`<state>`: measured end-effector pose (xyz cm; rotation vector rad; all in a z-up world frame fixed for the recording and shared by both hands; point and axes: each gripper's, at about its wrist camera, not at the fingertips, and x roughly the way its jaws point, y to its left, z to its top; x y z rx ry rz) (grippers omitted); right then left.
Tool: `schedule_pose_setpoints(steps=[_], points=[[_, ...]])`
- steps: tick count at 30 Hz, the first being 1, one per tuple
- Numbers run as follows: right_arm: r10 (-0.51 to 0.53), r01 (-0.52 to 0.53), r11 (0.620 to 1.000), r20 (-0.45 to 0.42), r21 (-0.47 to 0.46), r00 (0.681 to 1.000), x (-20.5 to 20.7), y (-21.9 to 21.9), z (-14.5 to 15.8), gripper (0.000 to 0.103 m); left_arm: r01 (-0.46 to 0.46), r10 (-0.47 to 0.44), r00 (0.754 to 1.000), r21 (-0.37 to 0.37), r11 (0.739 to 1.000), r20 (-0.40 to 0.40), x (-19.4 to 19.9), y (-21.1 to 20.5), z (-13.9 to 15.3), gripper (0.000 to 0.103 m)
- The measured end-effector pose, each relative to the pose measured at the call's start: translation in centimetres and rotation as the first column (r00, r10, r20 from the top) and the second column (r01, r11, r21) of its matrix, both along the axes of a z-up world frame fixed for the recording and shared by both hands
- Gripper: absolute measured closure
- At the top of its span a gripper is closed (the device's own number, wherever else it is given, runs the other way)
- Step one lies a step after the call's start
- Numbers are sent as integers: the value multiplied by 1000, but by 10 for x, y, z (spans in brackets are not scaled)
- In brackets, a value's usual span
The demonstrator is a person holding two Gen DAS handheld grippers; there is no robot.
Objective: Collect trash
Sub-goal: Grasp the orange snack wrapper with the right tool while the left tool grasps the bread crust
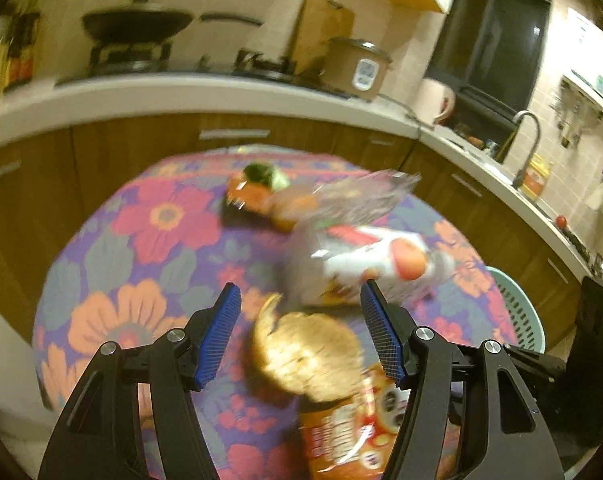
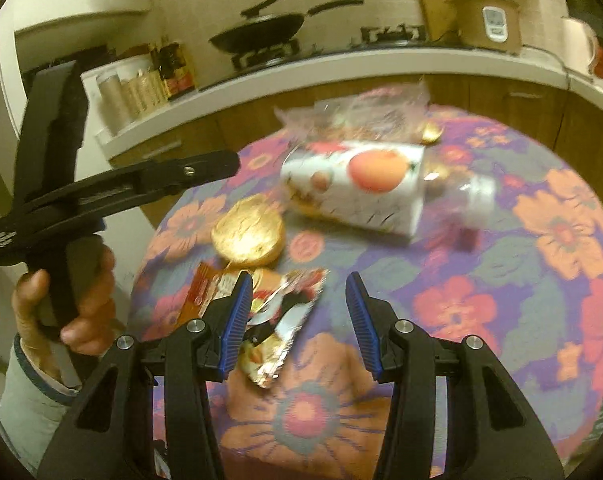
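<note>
Trash lies on a round table with a floral cloth (image 1: 113, 264). A gold foil wrapper (image 1: 307, 354) lies just below and between the fingers of my left gripper (image 1: 299, 300), which is open and empty. An orange snack bag (image 1: 349, 428) lies nearest me. A white juice bottle with an orange picture (image 1: 365, 266) lies on its side, with clear plastic wrap (image 1: 365, 188) and orange-green trash (image 1: 261, 188) beyond. My right gripper (image 2: 297, 292) is open and empty over a torn foil packet (image 2: 277, 332). The gold wrapper (image 2: 247, 234) and bottle (image 2: 357, 190) lie ahead.
A pale green basket (image 1: 521, 312) stands right of the table. A kitchen counter (image 1: 181, 92) with a wok, rice cooker and sink curves behind. The left gripper's handle and hand (image 2: 73, 280) show at left in the right wrist view.
</note>
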<state>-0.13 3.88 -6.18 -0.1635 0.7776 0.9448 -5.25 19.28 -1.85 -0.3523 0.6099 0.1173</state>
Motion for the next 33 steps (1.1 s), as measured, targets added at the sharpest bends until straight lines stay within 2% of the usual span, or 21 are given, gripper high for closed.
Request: schedule_pose_setpoints(steps=[3,5,11,13,14,16,17,20,26,33], points=[[3,-3,1000,-16,-23,1000,-2,7,-8,48,-4,1,999,-66,998,-45,5,12,-17,42],[1,-2,999,-30,-37,1000,-2,11,-13,47,-8,0,996,-95,995,-84,10,16,-27,42],[5,-9,997,-48,-82,999,-1,20,-24,47,-9,-3,992,-98,995,-125,14,12,-40,45],[10,-14,995,-34,-100,999,-4,24,-24,48,-9,-5,991,-103,995,-131,13,12,-42,53],[12,-15,995,-31,-102,999,-5,25,-25,48,-8,-7,991,-107,994,-134,14,12,-43,60],[16,-18,994,-22,-111,1000,-6,26,-25,54,-3,-13,989,-111,994,-146,14,11,-47,71],[20,-23,994,-24,-109,1000,-7,26,-25,62,1,-18,989,-111,994,-150,14,9,-47,80],[24,-27,994,-28,-108,999,-7,25,-25,69,-5,-10,988,-94,996,-157,12,5,-48,95],[36,-38,995,-29,-90,999,-12,16,-23,86,7,-20,991,-95,995,-131,6,0,-45,98],[9,-10,999,-12,-41,1000,-8,-10,-8,89,68,-75,995,-118,991,-61,-3,-13,-28,98]])
